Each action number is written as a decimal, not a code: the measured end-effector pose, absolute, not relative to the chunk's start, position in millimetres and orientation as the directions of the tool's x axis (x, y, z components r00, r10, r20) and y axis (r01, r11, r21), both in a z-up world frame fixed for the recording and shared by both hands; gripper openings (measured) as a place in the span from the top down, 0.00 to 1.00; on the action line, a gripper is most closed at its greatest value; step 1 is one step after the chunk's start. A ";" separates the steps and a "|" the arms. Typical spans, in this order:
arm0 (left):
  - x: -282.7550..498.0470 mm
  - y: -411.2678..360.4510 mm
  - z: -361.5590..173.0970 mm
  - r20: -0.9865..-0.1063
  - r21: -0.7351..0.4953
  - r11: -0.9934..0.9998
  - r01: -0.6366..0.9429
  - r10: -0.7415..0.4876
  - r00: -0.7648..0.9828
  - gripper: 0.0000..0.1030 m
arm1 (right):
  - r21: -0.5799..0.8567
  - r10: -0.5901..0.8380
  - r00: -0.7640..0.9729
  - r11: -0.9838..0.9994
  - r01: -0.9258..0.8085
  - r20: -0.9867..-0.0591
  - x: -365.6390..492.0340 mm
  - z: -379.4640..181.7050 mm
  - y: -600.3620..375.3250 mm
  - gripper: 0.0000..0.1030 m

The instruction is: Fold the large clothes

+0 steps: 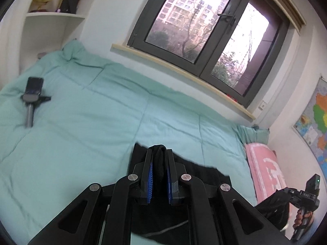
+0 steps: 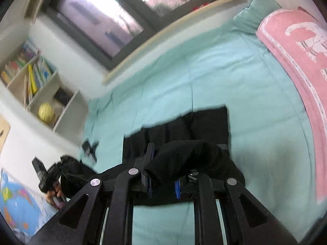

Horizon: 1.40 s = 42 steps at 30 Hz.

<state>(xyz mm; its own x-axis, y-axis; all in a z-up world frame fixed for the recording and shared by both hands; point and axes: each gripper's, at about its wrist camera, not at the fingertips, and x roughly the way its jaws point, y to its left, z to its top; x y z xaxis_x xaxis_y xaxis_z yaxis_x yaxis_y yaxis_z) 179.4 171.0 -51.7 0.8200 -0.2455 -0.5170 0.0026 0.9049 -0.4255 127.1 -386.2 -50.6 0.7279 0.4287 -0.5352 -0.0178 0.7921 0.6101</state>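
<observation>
Left wrist view: the black two-finger left claw (image 1: 159, 157) with blue ribbed pads is nearest the lens, clenched on a bunched fold of the black fabric garment (image 1: 200, 170). The garment hangs from the fingertips and spreads down and right over the mint-green quilted bed cover (image 1: 92, 122). At far right of this view, the right claw (image 1: 286, 193) appears in a hand, with more of the garment's fabric gathered at it.

Right wrist view: the right claw (image 2: 163, 161) is draped by a thick roll of the black garment (image 2: 184, 157); the right finger is covered, and the fabric runs between the fingers, so the claw is grasping the garment. A flat, partly folded section lies on the bed cover (image 2: 255, 112) just beyond the fingertips.

Surroundings: a pink patterned pillow (image 2: 296, 51) lies at the bed's right edge. A small black tripod with phone (image 1: 32, 96) stands on the cover, well apart from the garment. A dark-framed window (image 1: 204, 26) is behind the bed.
</observation>
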 end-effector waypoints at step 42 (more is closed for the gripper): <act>371.4 117.0 -104.1 -0.775 -0.109 0.979 -0.170 0.024 0.632 0.44 | 0.464 0.173 0.599 0.803 0.374 -0.782 301.1 -170.0 -407.9 0.21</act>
<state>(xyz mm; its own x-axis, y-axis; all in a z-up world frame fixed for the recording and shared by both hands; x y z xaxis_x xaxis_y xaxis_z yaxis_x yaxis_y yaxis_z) 371.4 117.0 -104.1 0.6318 0.0237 -0.7747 -0.1699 0.9794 -0.1087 301.1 -407.9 -170.0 0.5987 0.1727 -0.7821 0.3740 0.8032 0.4637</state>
